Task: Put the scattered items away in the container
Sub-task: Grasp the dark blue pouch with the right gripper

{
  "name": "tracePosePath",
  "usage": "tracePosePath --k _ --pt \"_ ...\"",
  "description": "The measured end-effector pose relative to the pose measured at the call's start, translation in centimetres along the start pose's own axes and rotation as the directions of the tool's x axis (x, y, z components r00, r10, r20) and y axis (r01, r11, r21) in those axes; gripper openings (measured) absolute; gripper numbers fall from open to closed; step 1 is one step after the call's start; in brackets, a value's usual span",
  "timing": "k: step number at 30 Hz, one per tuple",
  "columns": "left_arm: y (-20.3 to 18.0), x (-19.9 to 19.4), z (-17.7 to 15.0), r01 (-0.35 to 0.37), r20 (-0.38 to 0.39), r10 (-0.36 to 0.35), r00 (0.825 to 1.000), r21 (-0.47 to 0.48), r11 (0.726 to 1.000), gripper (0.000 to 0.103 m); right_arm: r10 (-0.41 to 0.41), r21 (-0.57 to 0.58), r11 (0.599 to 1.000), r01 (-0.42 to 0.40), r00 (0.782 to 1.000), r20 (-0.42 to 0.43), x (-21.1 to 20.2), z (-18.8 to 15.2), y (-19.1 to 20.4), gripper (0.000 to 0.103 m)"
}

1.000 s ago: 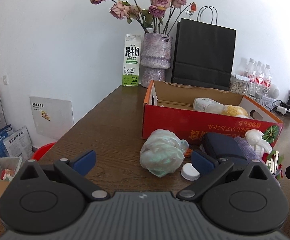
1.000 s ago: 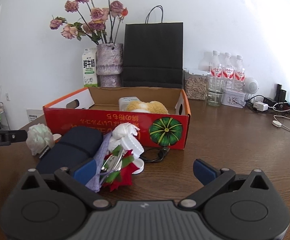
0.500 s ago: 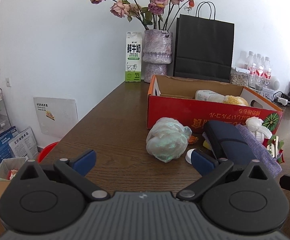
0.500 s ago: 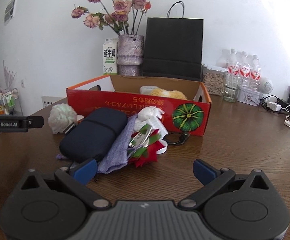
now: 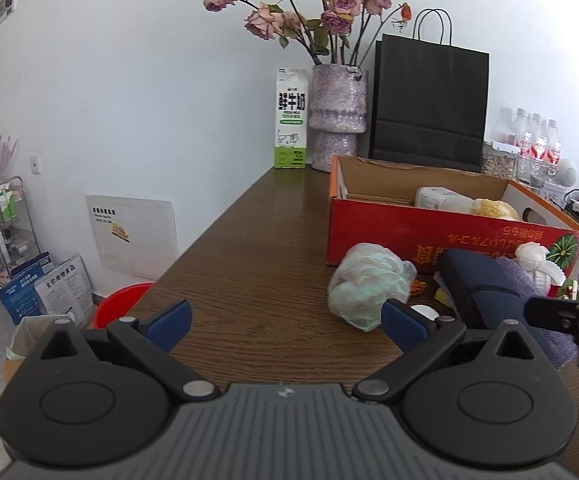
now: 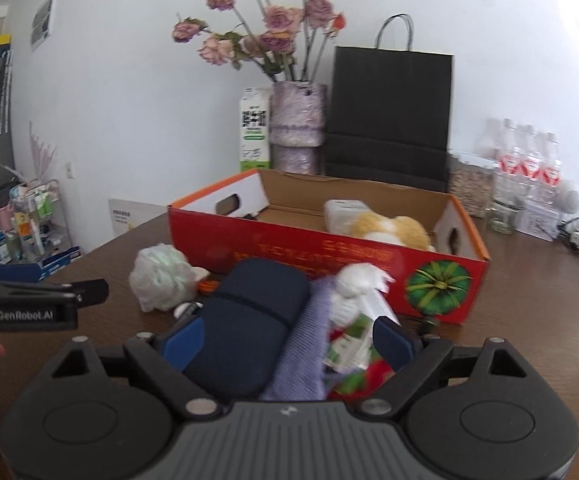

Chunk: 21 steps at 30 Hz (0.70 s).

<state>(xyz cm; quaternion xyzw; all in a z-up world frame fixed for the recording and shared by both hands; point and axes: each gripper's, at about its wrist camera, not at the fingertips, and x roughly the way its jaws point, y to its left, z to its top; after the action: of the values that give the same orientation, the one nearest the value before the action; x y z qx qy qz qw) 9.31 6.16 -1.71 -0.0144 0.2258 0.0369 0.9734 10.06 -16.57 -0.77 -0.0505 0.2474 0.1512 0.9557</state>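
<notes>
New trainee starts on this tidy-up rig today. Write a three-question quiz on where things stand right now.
1. True or false: the red cardboard box already has items inside.
2. Which things lie between the fingers of the right hand-held gripper? A) milk carton and vase B) navy pouch and purple cloth C) water bottles
3. Fill in: the left hand-held gripper hovers over bare table with its jaws ____.

Key
1. True: a white bottle and a yellow plush toy lie in it.
2. B: the navy pouch and purple cloth; the jaws have just been closing around them.
3. open
</notes>
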Motion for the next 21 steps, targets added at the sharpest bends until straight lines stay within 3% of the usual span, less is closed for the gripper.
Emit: tracePosePath --k 2,7,15,18,21 --pt "0.6 -0.1 0.3 -0.008 0.003 0.008 1.000 0.001 1.000 0.103 -0.001 -0.015 1.000 0.000 1.000 -0.022 1.2 0.7 0.9 0.078" --pt "2.0 0.0 0.6 -0.010 0.007 0.010 1.000 -0.019 1.000 0.103 0.067 0.090 0.994 -0.055 0.988 -0.136 4.3 1.8 1.0 0.069" --pt "3.6 0.3 0.2 0.009 -0.007 -0.009 1.000 -0.061 0.998 0.103 0.047 0.138 0.990 -0.016 0.973 -0.225 7.1 2.5 1.5 0.082" --pt "4.1 0.2 0.1 0.010 -0.005 -0.010 1.000 -0.072 0.997 0.103 0.048 0.152 0.988 -0.008 0.964 -0.260 8.4 2.2 1.3 0.079" --pt "4.7 0.2 0.1 0.002 -0.010 -0.003 1.000 -0.075 0.997 0.103 0.044 0.164 0.986 -0.004 0.969 -0.243 8.2 2.1 1.2 0.073"
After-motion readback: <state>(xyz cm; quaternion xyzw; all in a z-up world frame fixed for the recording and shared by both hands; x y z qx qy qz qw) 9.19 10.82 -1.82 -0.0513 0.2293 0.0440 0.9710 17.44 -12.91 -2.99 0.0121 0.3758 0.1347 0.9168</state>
